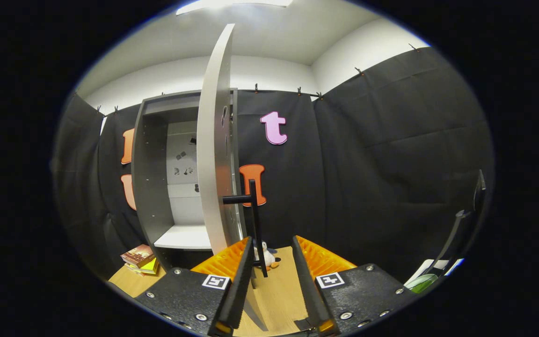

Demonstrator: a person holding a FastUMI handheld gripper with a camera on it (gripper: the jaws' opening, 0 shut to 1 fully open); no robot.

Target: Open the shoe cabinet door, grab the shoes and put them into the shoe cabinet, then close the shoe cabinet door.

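**Cabinet door open, handle at the fingers**

The gripper (272, 255) is being held low over a wooden table (279, 290), with its jaws parted and nothing pressed between them. The gap between the fingers is being crossed by the lower end of a dark bar handle (256, 224), which is seen close against the left finger; whether contact is being made cannot be told. No grip on the handle is being shown by both fingers.

The handle is being carried on the door (215, 154) of the cabinet (150, 168), joined to it by a short stub. The door is being presented edge-on, swung wide from the cabinet front and rising just ahead of the left finger. The cabinet is being shown upright against the booth wall, beyond the fingers and to their left, with its interior exposed. A pale shelf (183, 238) is being shown low inside it, with nothing resting on the visible part.

A small white toy (267, 256) with orange feet is being seen on the table between the fingers, just beyond the handle's end. A stack of books (139, 260) is being seen on the table at the cabinet's foot, left of the fingers. The shoes cannot be identified in this view.
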